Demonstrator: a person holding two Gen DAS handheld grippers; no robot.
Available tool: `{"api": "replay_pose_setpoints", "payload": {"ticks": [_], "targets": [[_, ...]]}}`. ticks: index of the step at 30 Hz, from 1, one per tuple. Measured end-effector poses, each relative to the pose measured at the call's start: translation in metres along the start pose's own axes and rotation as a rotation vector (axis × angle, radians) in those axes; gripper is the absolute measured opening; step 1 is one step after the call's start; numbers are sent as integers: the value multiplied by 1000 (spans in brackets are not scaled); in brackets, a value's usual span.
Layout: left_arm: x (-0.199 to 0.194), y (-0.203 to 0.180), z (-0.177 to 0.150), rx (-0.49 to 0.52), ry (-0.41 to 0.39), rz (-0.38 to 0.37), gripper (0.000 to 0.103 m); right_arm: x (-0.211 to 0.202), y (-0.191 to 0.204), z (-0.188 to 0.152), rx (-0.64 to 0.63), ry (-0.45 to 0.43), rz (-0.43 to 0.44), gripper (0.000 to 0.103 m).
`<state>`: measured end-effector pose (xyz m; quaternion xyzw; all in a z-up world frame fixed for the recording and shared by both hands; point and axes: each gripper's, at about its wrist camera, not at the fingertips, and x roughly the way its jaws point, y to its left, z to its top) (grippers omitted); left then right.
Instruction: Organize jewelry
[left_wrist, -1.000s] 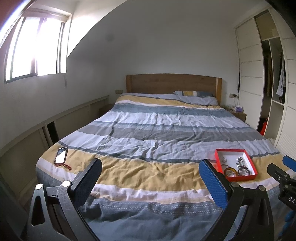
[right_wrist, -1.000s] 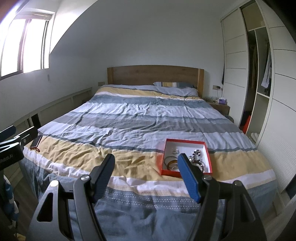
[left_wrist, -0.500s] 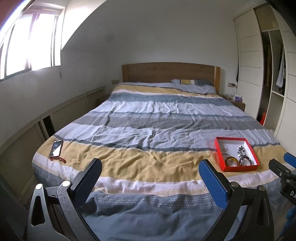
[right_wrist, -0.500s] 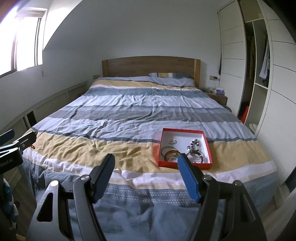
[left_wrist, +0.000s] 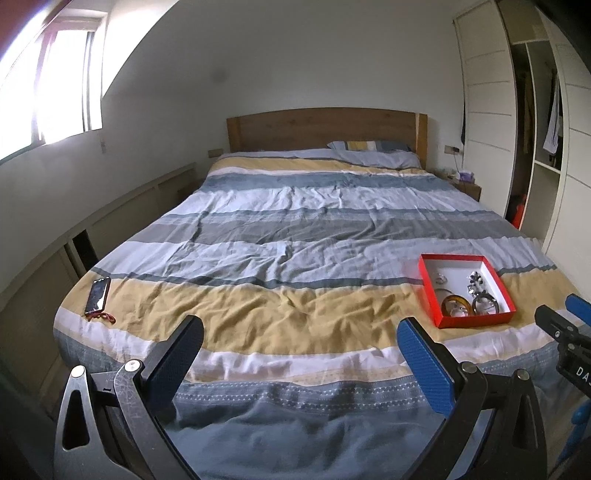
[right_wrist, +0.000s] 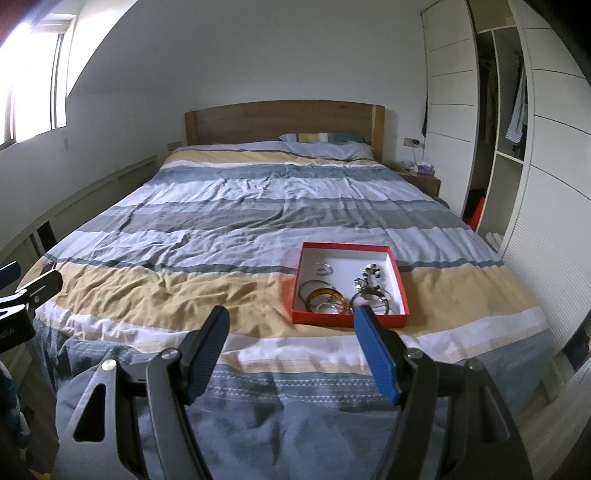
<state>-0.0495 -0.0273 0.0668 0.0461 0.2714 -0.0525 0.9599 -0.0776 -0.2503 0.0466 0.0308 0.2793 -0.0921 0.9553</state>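
Ahead of you the striped bed (right_wrist: 280, 221) fills the view. The red tray (right_wrist: 349, 319) sits at one o'clock, bangles (right_wrist: 325, 297) and rings already inside. Whether sorting is ahead or finished, you can't tell. Your left gripper (left_wrist: 299, 350) and right gripper (right_wrist: 291, 341) both gape, holding nothing.

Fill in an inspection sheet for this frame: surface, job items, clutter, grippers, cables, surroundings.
Surface: bed with a striped, wrinkled cover.
Job's things: red box, open, no lid seen, on the yellow stripe near the foot; bangles and silvery pieces lie loose inside.
Clutter: phone near the bed's left edge.
Grippers: left gripper and right gripper both open and empty, short of the box.
Cables: nothing seen.
Surroundings: wooden headboard, pillow, window, open wardrobe, nightstand.
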Motion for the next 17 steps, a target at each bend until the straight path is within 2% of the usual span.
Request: {"api": "replay_pose_setpoints", "payload": {"ticks": [17], "targets": [[26,-19,1,46,25,4,102,28,-23,-5,7,48,-48,69]]}}
